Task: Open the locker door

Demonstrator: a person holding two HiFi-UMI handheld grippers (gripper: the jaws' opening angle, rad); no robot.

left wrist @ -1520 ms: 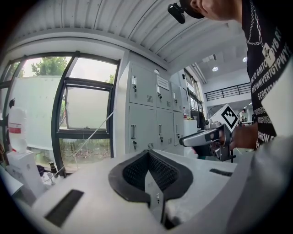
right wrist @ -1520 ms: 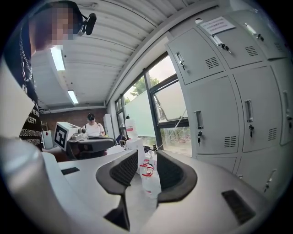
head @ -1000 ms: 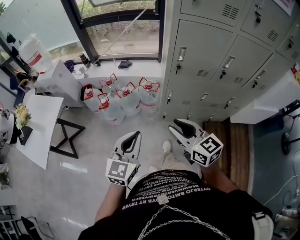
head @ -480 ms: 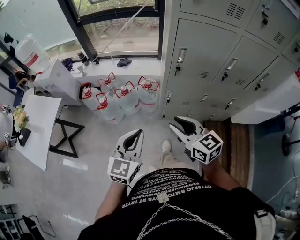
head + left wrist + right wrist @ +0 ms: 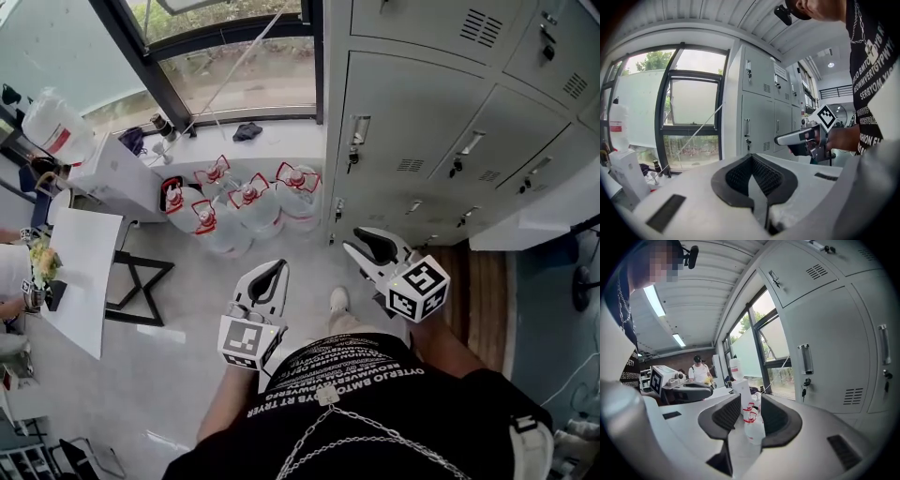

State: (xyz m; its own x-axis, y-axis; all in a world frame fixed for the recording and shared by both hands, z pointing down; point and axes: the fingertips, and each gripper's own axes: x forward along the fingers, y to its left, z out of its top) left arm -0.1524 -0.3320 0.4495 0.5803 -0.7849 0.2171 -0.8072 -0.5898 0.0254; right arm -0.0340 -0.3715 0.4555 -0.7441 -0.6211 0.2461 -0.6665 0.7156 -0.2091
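Head view: left gripper [image 5: 274,267], jaws together at the tips, nothing held; right gripper [image 5: 359,240], jaws apart, nothing held. Both are over the pale floor [image 5: 187,366], near the grey locker bank and apart from it. Locker door [image 5: 412,112] closed, beyond the right gripper. Left gripper view: pads meet at the tip; lockers ahead, right of the window [image 5: 693,117]. Right gripper view: jaws parted, water jugs [image 5: 751,420] visible beyond the gap; locker door at right, keys hanging below its handle [image 5: 805,359].

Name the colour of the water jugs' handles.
Red; the water jugs show best in the head view.
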